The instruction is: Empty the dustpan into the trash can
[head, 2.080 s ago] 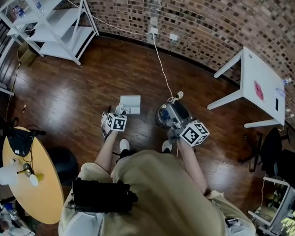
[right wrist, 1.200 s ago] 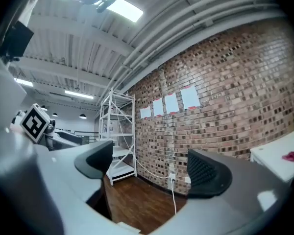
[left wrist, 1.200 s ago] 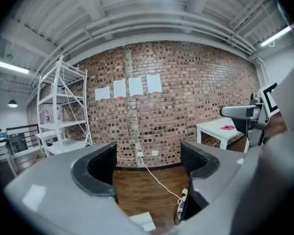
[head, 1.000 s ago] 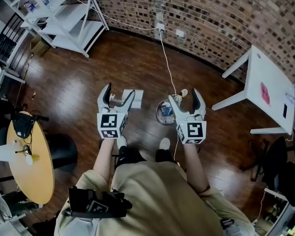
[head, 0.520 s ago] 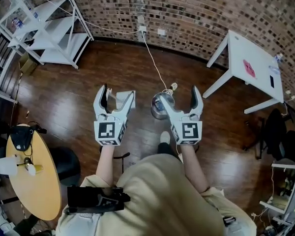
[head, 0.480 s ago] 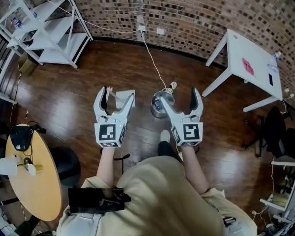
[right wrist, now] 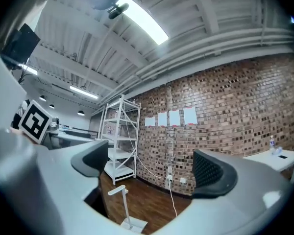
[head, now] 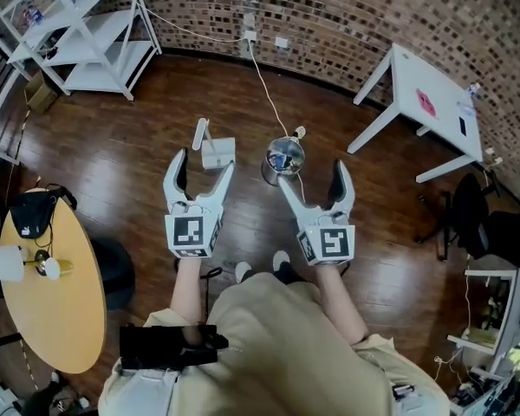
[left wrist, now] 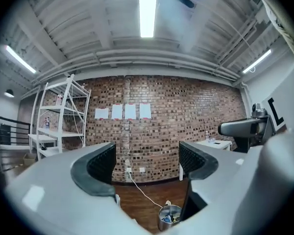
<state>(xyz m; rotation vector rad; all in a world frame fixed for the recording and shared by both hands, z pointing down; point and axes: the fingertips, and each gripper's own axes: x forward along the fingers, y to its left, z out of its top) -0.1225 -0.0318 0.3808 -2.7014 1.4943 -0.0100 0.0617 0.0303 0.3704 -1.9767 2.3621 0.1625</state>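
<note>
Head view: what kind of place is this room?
Probably a loft-style workshop or lab rather than a home: a bare brick wall, a white metal shelving rack on the dark wood floor, and, in the left gripper view, an exposed ceiling with strip lights.

No actual readable text in any of these shots

The left cube [head: 191, 235] and right cube [head: 328, 243] only carry black-and-white square code patterns, no letters; the four paper sheets [left wrist: 131, 111] on the brick wall [left wrist: 196, 111] look blank from here; the pink sticker [head: 426, 104] on the white table [head: 412, 72] is too small to read.
</note>
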